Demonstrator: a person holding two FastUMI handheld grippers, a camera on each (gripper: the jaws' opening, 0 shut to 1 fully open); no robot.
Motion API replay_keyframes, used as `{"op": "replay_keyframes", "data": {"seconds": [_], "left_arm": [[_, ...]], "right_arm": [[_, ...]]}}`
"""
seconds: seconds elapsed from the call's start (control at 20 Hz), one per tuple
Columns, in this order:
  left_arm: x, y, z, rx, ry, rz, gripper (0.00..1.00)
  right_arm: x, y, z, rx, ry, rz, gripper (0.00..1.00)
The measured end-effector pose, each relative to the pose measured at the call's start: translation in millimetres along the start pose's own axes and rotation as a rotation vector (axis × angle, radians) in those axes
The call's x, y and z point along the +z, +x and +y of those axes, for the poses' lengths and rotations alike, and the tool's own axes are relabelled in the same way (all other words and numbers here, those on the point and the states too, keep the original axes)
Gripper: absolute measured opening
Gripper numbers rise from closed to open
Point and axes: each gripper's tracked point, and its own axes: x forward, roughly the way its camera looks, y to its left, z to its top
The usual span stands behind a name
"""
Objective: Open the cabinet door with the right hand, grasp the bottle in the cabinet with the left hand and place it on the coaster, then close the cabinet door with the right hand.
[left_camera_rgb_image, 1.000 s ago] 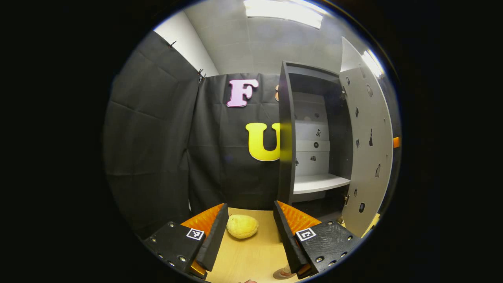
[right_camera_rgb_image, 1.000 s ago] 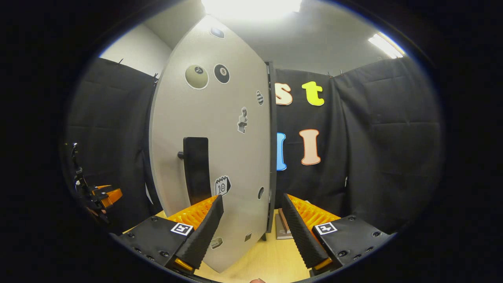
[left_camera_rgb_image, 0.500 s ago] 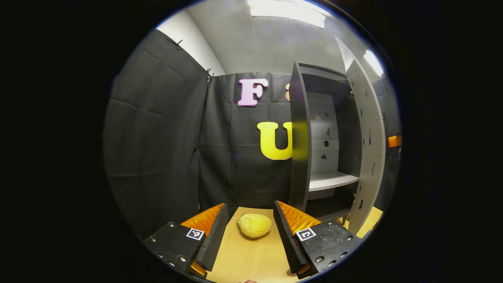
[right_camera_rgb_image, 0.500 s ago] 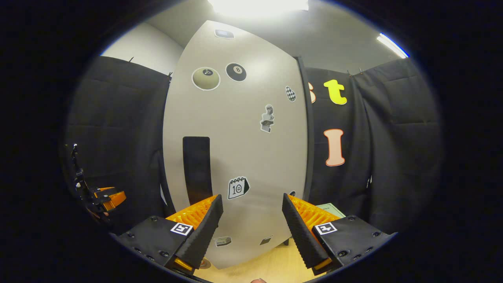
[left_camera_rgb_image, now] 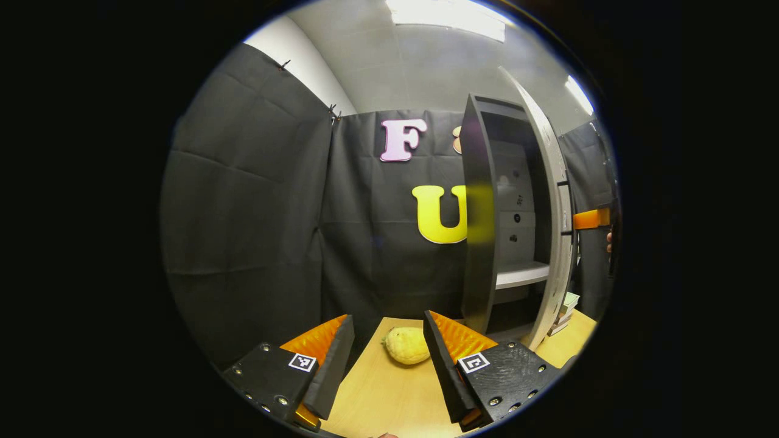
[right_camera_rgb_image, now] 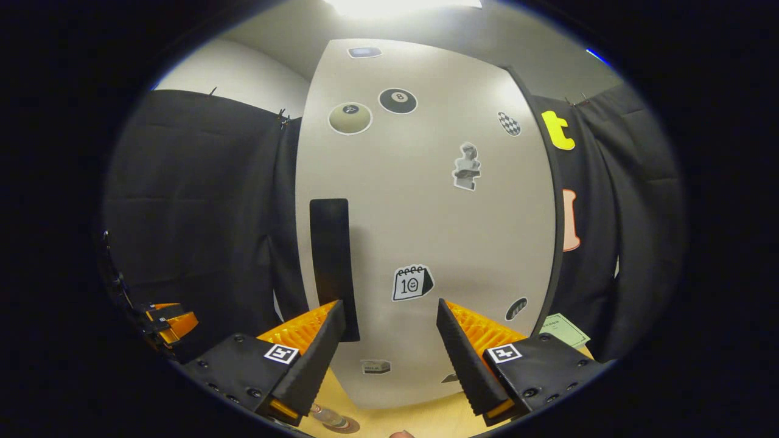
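Black-draped booth, wood table (left_camera_rgb_image: 389,401): cabinet door (right_camera_rgb_image: 426,213) nearly shut.
The right hand-held gripper (right_camera_rgb_image: 389,347) stands open and empty against the door's face, the upright handle (right_camera_rgb_image: 331,261) just left of centre above its left finger. The left hand-held gripper (left_camera_rgb_image: 386,359), open and empty, frames a yellow fruit (left_camera_rgb_image: 406,345); the cabinet (left_camera_rgb_image: 487,213) lies right of centre. A bottle base on a coaster (right_camera_rgb_image: 331,420) sits at the right view's bottom edge.

Pale grey, sticker-dotted cabinet door (right_camera_rgb_image: 426,213)
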Motion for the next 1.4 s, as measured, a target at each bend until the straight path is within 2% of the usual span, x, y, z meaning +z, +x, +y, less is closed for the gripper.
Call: {"op": "replay_keyframes", "data": {"seconds": [0.05,0.15,0.2,0.25,0.4,0.45,0.6,0.65,0.9,1.15,1.4], "left_arm": [[-4,-1,7,0.009,-0.002,0.001,0.67],[-7,-3,14,0.016,-0.005,0.008,0.66],[-8,-3,16,0.018,-0.006,0.01,0.66],[-9,-2,16,0.021,-0.006,0.012,0.66],[-8,-6,20,0.025,0.006,0.012,0.67],[-6,-8,21,0.025,0.012,0.012,0.67],[2,-9,18,0.021,0.029,0.003,0.67],[7,-9,18,0.02,0.033,-0.007,0.67],[29,-7,-9,0.002,0.033,-0.042,0.67],[45,-11,-77,-0.07,0.055,-0.068,0.67],[60,-23,-153,-0.144,0.053,-0.08,0.64]], "right_arm": [[0,6,3,-0.001,-0.001,-0.002,0.92],[0,17,6,-0.001,0.009,-0.002,0.92],[0,23,6,0.0,0.017,-0.003,0.96],[1,31,5,-0.002,0.026,-0.005,0.92],[0,47,3,-0.013,0.052,-0.016,0.92],[1,51,4,-0.017,0.058,-0.019,0.96],[3,51,5,-0.029,0.07,-0.03,0.92],[6,47,8,-0.025,0.068,-0.044,0.98],[19,4,-5,-0.023,0.034,-0.073,0.98],[23,-61,-43,-0.058,-0.017,-0.089,0.98],[22,-115,-100,-0.109,-0.029,-0.09,0.98]]}}
